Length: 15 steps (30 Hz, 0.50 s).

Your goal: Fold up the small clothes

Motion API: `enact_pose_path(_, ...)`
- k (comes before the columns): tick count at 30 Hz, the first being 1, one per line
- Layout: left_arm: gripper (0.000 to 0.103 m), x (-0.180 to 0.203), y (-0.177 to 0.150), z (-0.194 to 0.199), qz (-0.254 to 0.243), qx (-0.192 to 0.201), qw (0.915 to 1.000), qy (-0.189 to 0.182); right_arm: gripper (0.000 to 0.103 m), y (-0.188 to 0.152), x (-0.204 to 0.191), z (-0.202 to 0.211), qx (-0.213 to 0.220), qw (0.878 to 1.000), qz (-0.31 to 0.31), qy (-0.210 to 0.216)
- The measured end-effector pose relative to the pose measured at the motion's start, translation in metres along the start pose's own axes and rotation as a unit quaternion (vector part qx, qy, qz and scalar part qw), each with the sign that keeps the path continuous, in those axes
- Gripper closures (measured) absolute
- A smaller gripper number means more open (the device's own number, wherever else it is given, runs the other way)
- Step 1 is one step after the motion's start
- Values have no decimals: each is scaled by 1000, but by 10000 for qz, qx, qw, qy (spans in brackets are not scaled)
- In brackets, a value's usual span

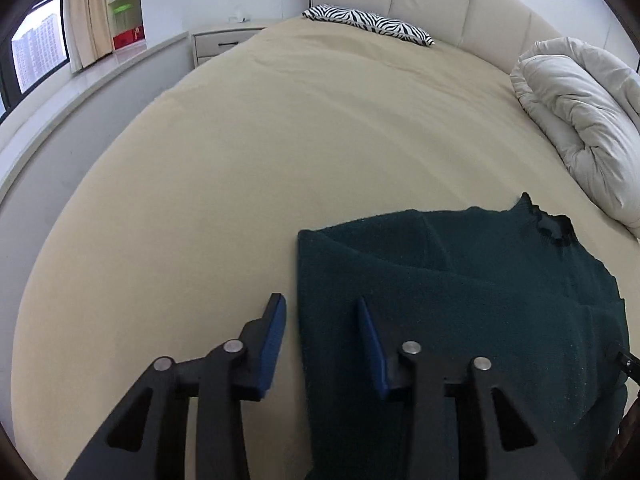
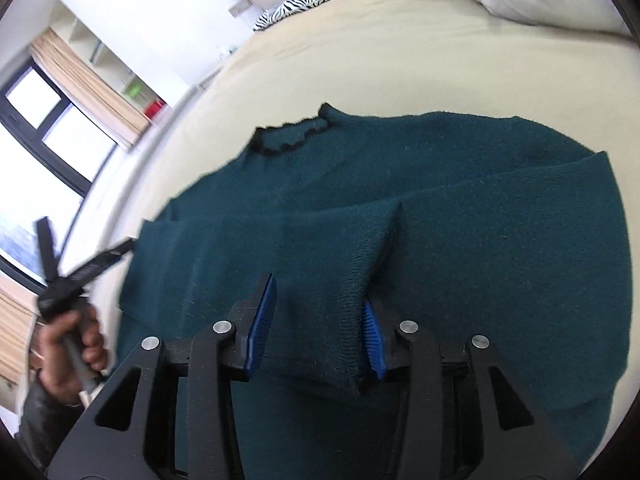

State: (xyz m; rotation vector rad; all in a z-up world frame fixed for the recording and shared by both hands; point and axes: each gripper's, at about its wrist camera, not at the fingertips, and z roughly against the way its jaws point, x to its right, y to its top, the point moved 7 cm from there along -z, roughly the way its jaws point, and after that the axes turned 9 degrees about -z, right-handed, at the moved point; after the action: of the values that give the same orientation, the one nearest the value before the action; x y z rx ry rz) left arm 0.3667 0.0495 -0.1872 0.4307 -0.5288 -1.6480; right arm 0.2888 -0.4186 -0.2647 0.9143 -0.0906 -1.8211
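A dark green knit sweater (image 2: pixel 400 208) lies on the beige bed (image 1: pixel 280 140), its black-trimmed collar (image 2: pixel 292 136) at the far side and a sleeve (image 2: pixel 352 280) folded across the body. My right gripper (image 2: pixel 316 320) is open just above it, the sleeve cuff lying between the blue pads without being pinched. My left gripper (image 1: pixel 322 316) is open over the sweater's left edge (image 1: pixel 440 300), one finger over the sheet and one over the knit. The left gripper also shows at the left of the right wrist view (image 2: pixel 84 252), open, held by a hand.
A zebra-print pillow (image 1: pixel 372 24) lies at the head of the bed. A rolled white duvet (image 1: pixel 580 112) is at the right side. A nightstand (image 1: pixel 224 42) and a window ledge (image 1: pixel 92 80) stand beyond the bed's left edge.
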Motion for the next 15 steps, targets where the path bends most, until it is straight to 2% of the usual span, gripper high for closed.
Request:
enact_pose_path(1, 68, 0, 0, -2, -27, 77, 10000, 46, 64, 1, 4, -3, -17, 9999, 29, -101)
enact_pose_path(2, 74, 0, -1, -2, -78, 100, 9999, 98, 72, 2, 10, -9, -63, 9996, 40, -275)
enact_pose_path(3, 83, 0, -1, 0, -143, 151, 9997, 146, 86, 3, 7, -20, -73, 9993, 37, -371)
enact_pose_path(4, 94, 0, -3, 2, -175, 181, 9996, 143, 89, 4, 8, -23, -58, 9993, -6, -366)
enact_pose_path(6, 95, -4, -7, 8, -114, 284, 9995, 101, 95, 6, 11, -22, -6, 9993, -111, -357)
enact_pose_path(9, 95, -16, -13, 14, 86, 418, 9991, 48, 97, 5, 4, -9, 158, 9987, -71, -486)
enact_pose_path(12, 94, -18, -16, 6, 96, 442, 9989, 102, 97, 9, -9, 4, 398, 9985, 5, -386)
enact_pose_path(15, 94, -15, -14, -1, 78, 427, 9989, 158, 97, 5, 13, -26, 1, 9980, -128, -617)
